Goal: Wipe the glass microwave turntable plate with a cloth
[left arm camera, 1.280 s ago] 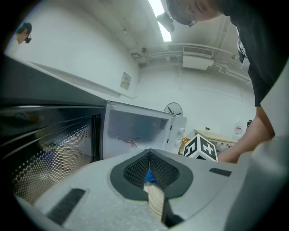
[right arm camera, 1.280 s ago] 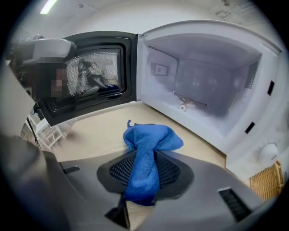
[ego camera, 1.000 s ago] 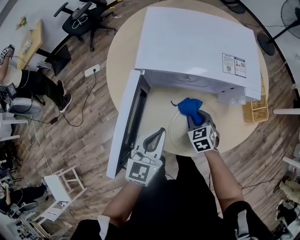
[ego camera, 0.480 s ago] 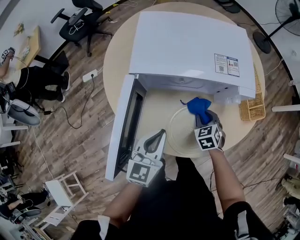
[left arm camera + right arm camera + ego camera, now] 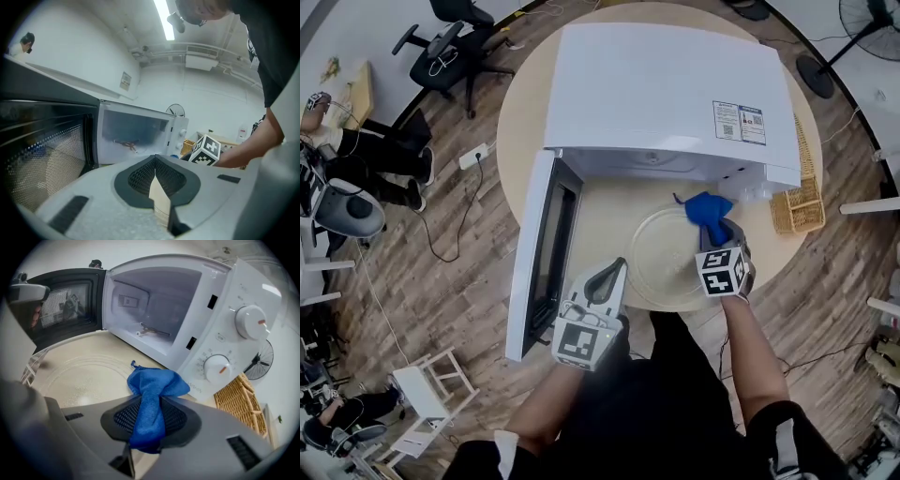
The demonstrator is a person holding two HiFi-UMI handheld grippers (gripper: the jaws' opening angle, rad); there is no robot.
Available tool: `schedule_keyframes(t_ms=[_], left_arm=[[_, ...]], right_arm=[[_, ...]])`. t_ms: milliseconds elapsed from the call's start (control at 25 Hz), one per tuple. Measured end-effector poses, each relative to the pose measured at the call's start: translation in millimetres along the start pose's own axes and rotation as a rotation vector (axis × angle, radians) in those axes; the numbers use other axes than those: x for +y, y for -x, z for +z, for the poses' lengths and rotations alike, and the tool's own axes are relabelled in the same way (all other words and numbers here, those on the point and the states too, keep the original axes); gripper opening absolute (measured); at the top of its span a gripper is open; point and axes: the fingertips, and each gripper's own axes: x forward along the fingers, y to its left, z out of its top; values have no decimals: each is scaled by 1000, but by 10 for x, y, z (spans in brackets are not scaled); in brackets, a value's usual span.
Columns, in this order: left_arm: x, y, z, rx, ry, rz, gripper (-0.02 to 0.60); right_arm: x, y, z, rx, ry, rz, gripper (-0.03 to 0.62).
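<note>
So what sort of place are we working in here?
Probably an office or lab workspace, not a kitchen: the white microwave oven sits on a round wooden table, a black wheeled office chair stands on the wood-plank floor, and a white power strip with cables lies there.

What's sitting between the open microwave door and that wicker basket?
The glass plate, with the blue cloth over its far edge, seen in the head view.

An office-like lab: swivel chairs, a floor power strip with cables, exposed ceiling ducts.

One microwave, one plate, one cloth.
</note>
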Motion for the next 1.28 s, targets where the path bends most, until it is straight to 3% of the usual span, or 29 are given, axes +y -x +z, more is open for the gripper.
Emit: schedule_keyframes(t_ms=[320,640,1280], left_arm=[[-3,36,2,-10,-21,13,6],[-52,99,5,-29,-21,40,6],[47,390,-172,-13,-18,91,6]], right_arm=[[73,396,259,-139,-28,27,101],[537,701,507,-204,-29,139,101],[1880,694,349,-152,80,390,101]])
